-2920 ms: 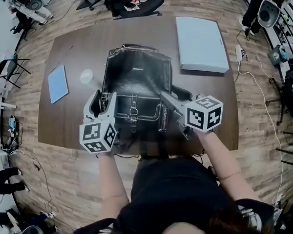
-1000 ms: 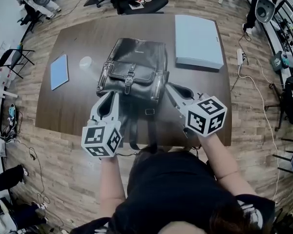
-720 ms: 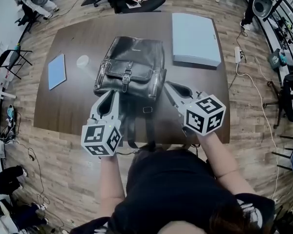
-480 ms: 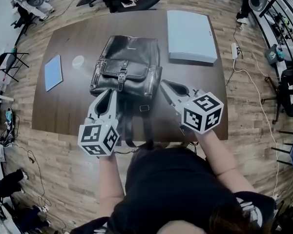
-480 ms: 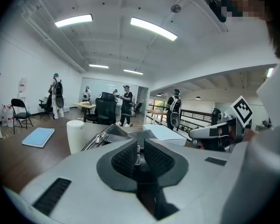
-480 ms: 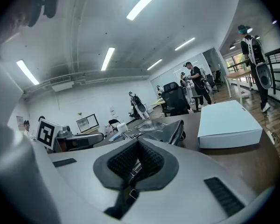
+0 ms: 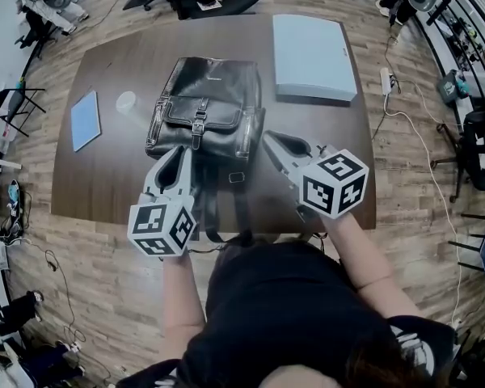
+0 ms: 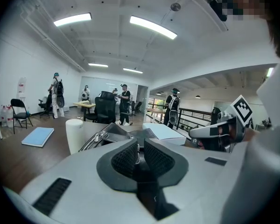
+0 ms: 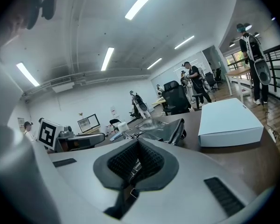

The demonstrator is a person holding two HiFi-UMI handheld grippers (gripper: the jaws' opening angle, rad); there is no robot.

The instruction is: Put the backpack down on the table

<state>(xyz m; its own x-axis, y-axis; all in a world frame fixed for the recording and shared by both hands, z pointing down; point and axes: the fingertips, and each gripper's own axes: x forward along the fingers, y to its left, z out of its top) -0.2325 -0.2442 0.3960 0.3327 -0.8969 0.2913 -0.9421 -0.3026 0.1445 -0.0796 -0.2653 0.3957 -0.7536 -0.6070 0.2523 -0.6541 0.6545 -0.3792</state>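
The black leather backpack (image 7: 206, 103) lies flat on the dark wooden table (image 7: 105, 176), flap and buckle up, its two shoulder straps (image 7: 244, 208) trailing over the near edge. My left gripper (image 7: 180, 153) sits at the bag's near left corner and my right gripper (image 7: 268, 138) at its near right corner. In the left gripper view the left gripper (image 8: 139, 153) is shut, with a thin strip of the bag caught between its pads. The right gripper (image 9: 136, 164) is likewise shut on a thin piece of the backpack (image 9: 158, 125).
A flat white box (image 7: 311, 47) lies on the table to the right of the bag. A white cup (image 7: 126, 102) and a blue notebook (image 7: 85, 120) sit to its left. Office chairs and people stand beyond the table's far side.
About three seconds ago the backpack was raised between both grippers; now it lies flat on the table. Over the last second the grippers and bag have barely shifted.
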